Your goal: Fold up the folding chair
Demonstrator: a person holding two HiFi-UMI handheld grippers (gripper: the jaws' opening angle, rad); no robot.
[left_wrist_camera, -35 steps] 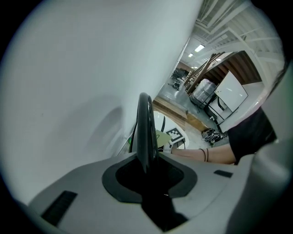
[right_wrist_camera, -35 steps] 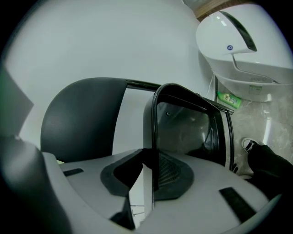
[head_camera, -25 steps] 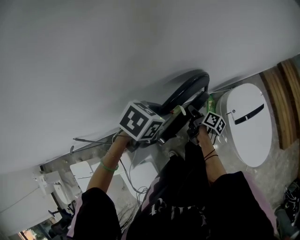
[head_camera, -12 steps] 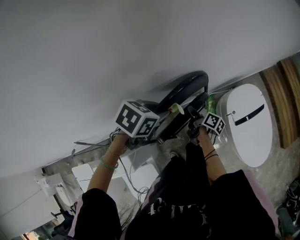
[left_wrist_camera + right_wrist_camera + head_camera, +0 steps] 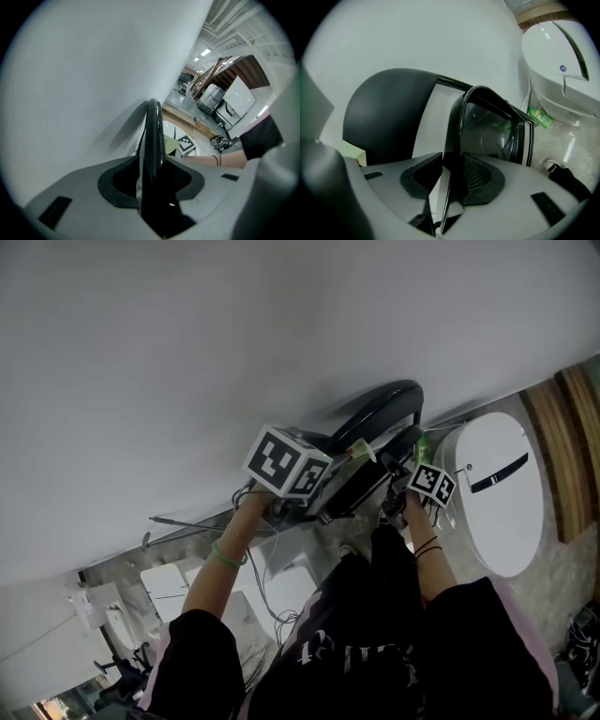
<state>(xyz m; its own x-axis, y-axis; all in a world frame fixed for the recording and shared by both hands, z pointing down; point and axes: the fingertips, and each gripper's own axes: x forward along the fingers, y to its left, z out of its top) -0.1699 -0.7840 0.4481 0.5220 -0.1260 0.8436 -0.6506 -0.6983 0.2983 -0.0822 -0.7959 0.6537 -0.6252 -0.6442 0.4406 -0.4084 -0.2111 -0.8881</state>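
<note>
The black folding chair (image 5: pixel 375 409) stands folded flat against the white wall. My left gripper (image 5: pixel 349 463) reaches from the left to its upper edge. In the left gripper view the chair's thin black rim (image 5: pixel 153 131) runs up between the jaws of the left gripper (image 5: pixel 152 180), with a pale sliver beside it. My right gripper (image 5: pixel 396 474) is at the chair's right side. There the tube frame (image 5: pixel 461 117) sits between the pads of the right gripper (image 5: pixel 450 176), and light shows below the left pad. Both pairs of jaws have just been opening around the chair.
A white rounded bin (image 5: pixel 502 488) stands close on the right, also in the right gripper view (image 5: pixel 560 61). A green bottle (image 5: pixel 540 117) lies between it and the chair. Wooden panelling (image 5: pixel 567 446) is at the far right, and white appliances (image 5: pixel 169 582) at the lower left.
The left gripper's marker cube has shifted slightly up and to the right. The right gripper and the chair look unmoved.
</note>
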